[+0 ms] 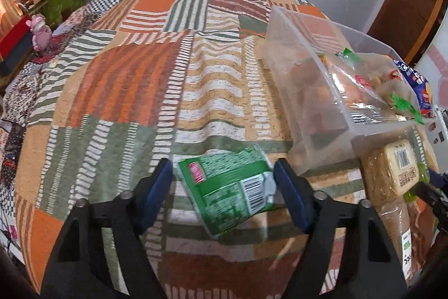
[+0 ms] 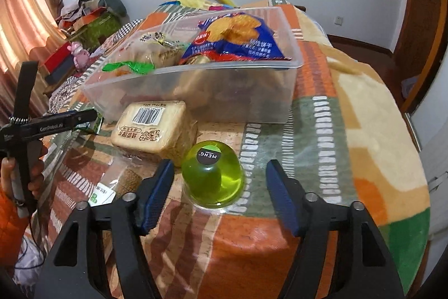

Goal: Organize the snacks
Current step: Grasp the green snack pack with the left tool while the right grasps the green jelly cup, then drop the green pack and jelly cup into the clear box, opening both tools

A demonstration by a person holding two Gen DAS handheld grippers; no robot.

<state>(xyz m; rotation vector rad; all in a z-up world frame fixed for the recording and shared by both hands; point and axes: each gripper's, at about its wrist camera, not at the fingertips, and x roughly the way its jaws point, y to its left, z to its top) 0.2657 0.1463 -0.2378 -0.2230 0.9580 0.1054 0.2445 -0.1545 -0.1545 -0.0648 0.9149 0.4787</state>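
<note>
A green snack packet (image 1: 233, 188) lies on the patchwork bedspread between the open fingers of my left gripper (image 1: 224, 184), touching neither pad. A green jelly cup (image 2: 212, 177) stands upside down on the bedspread between the open fingers of my right gripper (image 2: 219, 184), apart from both pads. A clear plastic bin (image 1: 316, 108) holds several snack bags; it also shows in the right wrist view (image 2: 252, 100) with a blue chip bag (image 2: 238, 41) on top. A beige wrapped cake block (image 2: 152, 128) lies in front of the bin; it also shows in the left wrist view (image 1: 392, 173).
A clear bag with a green label (image 2: 114, 187) lies left of the jelly cup. The left gripper's handle and the hand on it (image 2: 28, 131) show at the left edge. A pink toy (image 1: 39, 32) and clutter sit beyond the bed's left side. The bed edge drops off at right.
</note>
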